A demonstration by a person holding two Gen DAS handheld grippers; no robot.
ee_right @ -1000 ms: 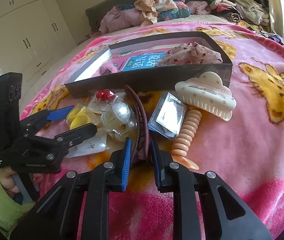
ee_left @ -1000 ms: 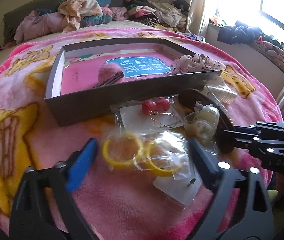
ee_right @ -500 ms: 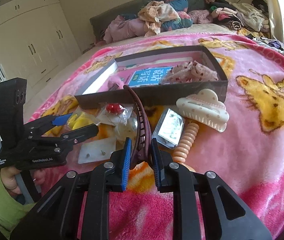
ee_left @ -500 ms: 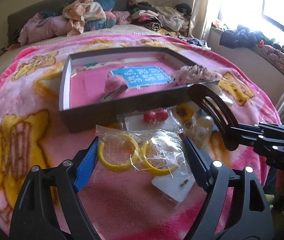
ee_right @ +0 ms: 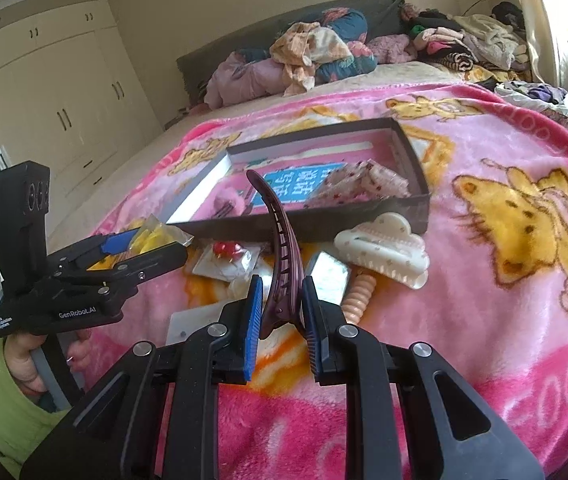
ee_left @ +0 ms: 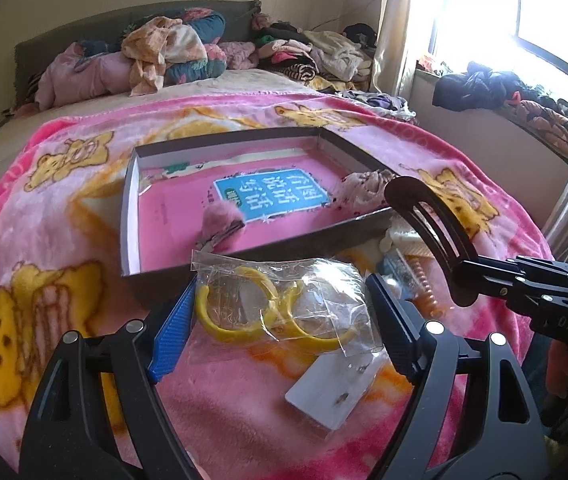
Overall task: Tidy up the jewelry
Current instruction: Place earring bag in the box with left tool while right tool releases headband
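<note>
My left gripper (ee_left: 280, 312) is shut on a clear plastic bag of yellow hoop earrings (ee_left: 268, 308) and holds it above the blanket, near the box's front wall. My right gripper (ee_right: 280, 312) is shut on a dark maroon hair clip (ee_right: 282, 252), held upright above the pile; the clip also shows in the left wrist view (ee_left: 427, 220). The dark shallow box (ee_left: 132, 184) holds a pink book, a pink fluffy clip (ee_left: 220, 220) and a floral scrunchie (ee_right: 359, 184).
On the pink blanket in front of the box lie a white claw clip (ee_right: 383, 248), a peach spiral hair tie (ee_right: 357, 296), red earrings on a card (ee_right: 226, 254), a small silver packet (ee_right: 327, 276) and a white stud card (ee_left: 331, 392). Clothes are piled at the headboard.
Both grippers have risen. The left lifted the earring bag off the blanket toward the box. The right lifted the maroon clip out of the pile.
</note>
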